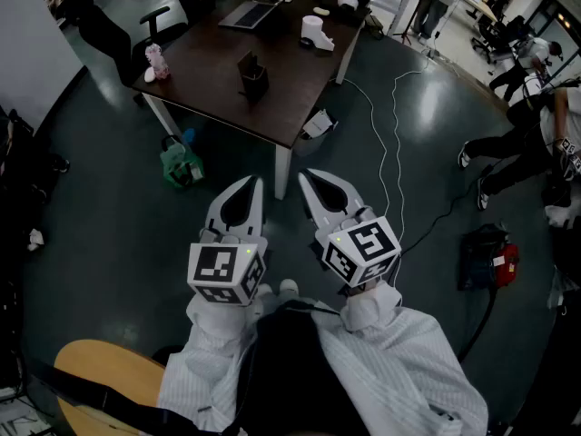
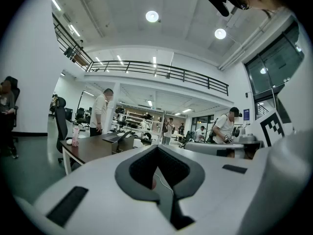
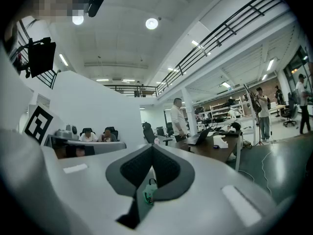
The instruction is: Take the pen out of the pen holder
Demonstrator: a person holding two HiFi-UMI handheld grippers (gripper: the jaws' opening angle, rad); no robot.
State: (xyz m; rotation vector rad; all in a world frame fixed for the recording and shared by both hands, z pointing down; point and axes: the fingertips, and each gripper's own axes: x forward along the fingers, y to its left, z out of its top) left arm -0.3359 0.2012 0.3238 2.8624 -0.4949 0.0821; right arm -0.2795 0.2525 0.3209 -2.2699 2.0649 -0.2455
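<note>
A black pen holder (image 1: 252, 78) stands on the dark brown table (image 1: 213, 80) at the top of the head view; something dark sticks up from it, too small to tell as a pen. Both grippers are held close to my body, well short of the table, pointing level toward it. My left gripper (image 1: 255, 184) (image 2: 157, 151) is shut with nothing between its jaws. Beside it, my right gripper (image 1: 307, 176) (image 3: 151, 150) has its jaws together too, and they hold nothing. The table (image 2: 93, 150) (image 3: 215, 150) shows far off in both gripper views.
The table also carries a laptop (image 1: 250, 12), a white object (image 1: 316, 33) and a pink bottle (image 1: 157, 60). A green bag (image 1: 182, 164) lies by a table leg. Cables (image 1: 390, 143) cross the floor; a red and black machine (image 1: 490, 257) sits right. People stand around.
</note>
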